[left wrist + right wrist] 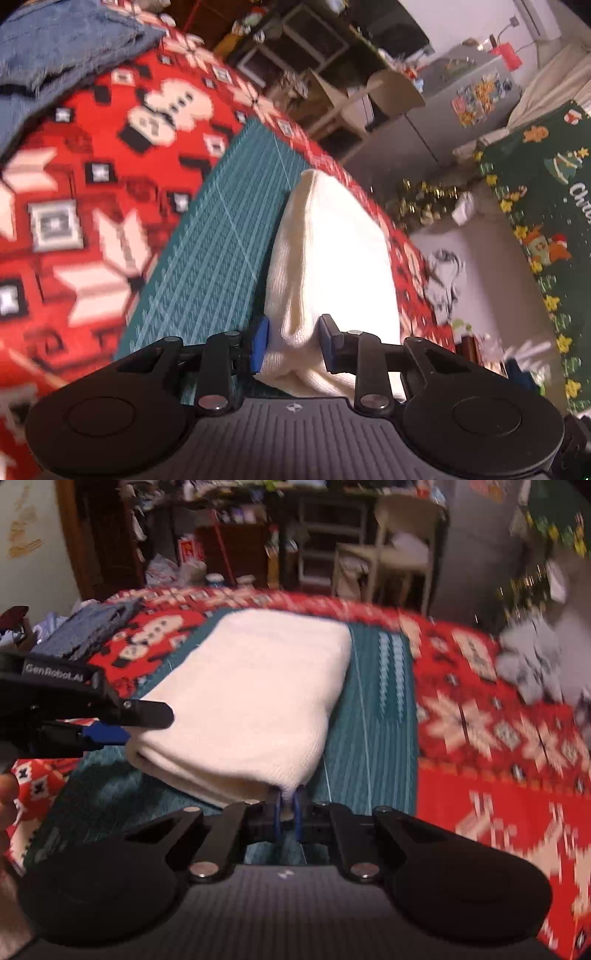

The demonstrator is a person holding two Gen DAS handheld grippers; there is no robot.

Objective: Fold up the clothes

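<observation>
Left wrist view
Left gripper (293,341): a fold of the white knit cloth (332,251) is pinched between its blue pads (260,341). The jaws are partly closed, with the thick bunch of cloth between them.
White cloth: it is folded and stretches away toward 12 o'clock. It lies on the green mat (218,240).
Green mat: it is laid on the red blanket (74,206), which has snowflakes and snowmen on it.
Blue cloth (55,48): it is seen at 10 o'clock, on the red blanket, well apart from the white cloth.

Right wrist view
Right gripper (288,818): its jaws are almost shut, with only a thin gap. The near corner of the white knit cloth (255,698) is clamped between the blue pads (297,821).
White cloth: it is folded into a thick block and lies on the green mat (369,716) toward 12 o'clock.
Left gripper (110,734): it is seen at 9 o'clock, touching the left edge of the white cloth.
Hand (7,805): a bit of it is seen at the 9 o'clock edge.
Blue cloth (88,627): it lies at 10 o'clock on the red blanket (498,775).
</observation>
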